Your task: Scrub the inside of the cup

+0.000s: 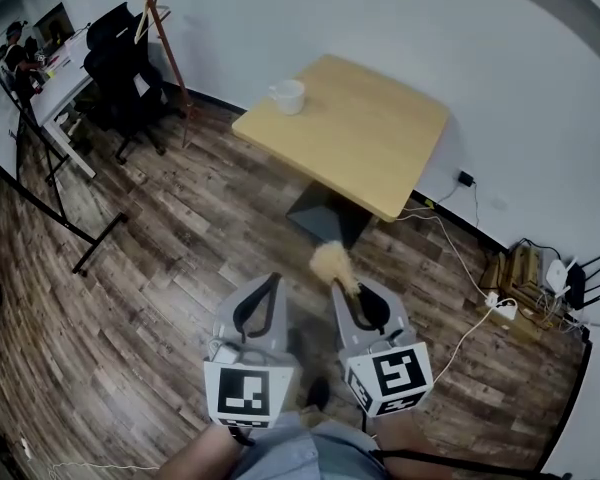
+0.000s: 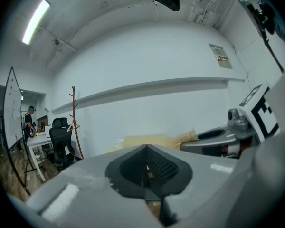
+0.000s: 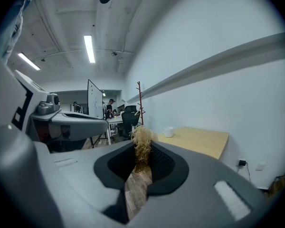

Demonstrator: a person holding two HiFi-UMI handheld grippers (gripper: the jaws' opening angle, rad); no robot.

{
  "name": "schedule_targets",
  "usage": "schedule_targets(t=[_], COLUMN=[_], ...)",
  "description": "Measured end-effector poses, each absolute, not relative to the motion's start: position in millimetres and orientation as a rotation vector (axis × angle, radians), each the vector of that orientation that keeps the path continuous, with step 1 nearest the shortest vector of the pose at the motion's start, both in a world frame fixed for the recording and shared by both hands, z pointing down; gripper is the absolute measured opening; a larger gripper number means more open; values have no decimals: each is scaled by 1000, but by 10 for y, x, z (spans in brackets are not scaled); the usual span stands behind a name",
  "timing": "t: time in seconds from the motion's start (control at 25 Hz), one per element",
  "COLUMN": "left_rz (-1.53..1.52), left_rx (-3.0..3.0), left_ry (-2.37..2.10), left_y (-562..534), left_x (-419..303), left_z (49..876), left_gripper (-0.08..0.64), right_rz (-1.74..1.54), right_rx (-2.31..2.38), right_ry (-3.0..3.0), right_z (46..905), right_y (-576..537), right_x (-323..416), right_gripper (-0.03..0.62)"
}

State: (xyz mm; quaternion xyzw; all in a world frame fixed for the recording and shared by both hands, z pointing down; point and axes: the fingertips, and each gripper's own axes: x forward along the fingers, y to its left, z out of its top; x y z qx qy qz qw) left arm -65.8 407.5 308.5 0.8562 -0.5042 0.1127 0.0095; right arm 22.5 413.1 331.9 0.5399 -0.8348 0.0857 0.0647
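- Head view: cup (image 1: 287,96) stands at the table (image 1: 380,158) corner, well apart from both grippers.
- Left gripper (image 2: 146,149): jaws pressed together, empty.
- Right gripper (image 3: 140,156): jaws pinching a straw-coloured scrubber (image 3: 143,137).

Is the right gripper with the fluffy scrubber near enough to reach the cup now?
Probably not yet. The right gripper, shut on the scrubber, is well short of the table where the cup stands; only wooden floor lies between.
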Motion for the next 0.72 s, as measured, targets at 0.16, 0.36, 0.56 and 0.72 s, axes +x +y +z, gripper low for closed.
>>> schedule_targets(t=[0.16,0.36,0.56,0.72], left_rz=[320,296,250,208], left_rx=[2642,2653,2690,2718], left_ry=[-1572,-1577,-1606,-1634], left_y=[3589,2950,2451,2218], left_x=[-785,-1039,-1319,-1432], left_z=[3112,3054,2892,2745], left_gripper=[21,21,21,21], right_rz=[261,237,171,105], right_rx=[1608,1595,1613,1612], right_ry=[-2525,-2522,-2516,-2525], right_z=[3360,3322,3147,2951], right_y=[3673,3051,2553,2286], right_x=[87,-162,-348,-429], right_gripper=[63,63,63,63])
